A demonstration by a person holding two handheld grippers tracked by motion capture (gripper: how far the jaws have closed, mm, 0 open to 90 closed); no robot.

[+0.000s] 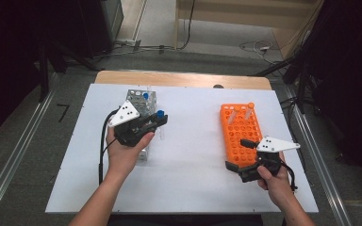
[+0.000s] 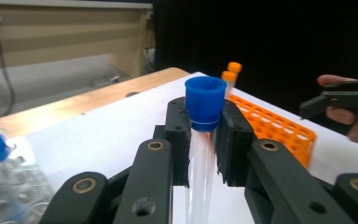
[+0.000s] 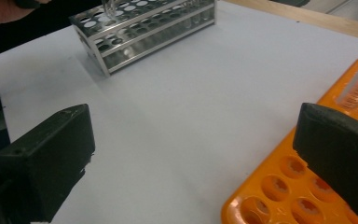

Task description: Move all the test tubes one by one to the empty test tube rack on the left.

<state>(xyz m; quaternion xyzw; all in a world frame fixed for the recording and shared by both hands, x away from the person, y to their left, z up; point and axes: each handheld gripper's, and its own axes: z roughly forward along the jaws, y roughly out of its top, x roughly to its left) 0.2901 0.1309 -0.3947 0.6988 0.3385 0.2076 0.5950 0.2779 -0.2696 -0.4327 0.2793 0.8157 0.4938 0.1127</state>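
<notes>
The left gripper (image 2: 204, 140) has its jaws clamped on a clear test tube with a blue cap (image 2: 205, 103), gripping it just below the cap so the cap stands above the jaw tips and the clear body runs down between them. In the high view this gripper (image 1: 156, 121) is held above the white table (image 1: 188, 183), just right of the metal test tube rack (image 1: 140, 100), with the tube (image 1: 160, 123) at its tip. One more blue-capped tube (image 1: 145, 96) stands in that metal rack, near its far end.

The right gripper (image 3: 191, 163) has its jaws wide apart, with nothing between them; the left jaw is over bare table and the right jaw over the near corner of the orange test tube rack (image 3: 279, 186). In the high view the right gripper (image 1: 239, 155) sits at the near end of the orange rack (image 1: 238, 134). Two orange-capped tubes (image 1: 250, 109) stand at the rack's far end.
</notes>
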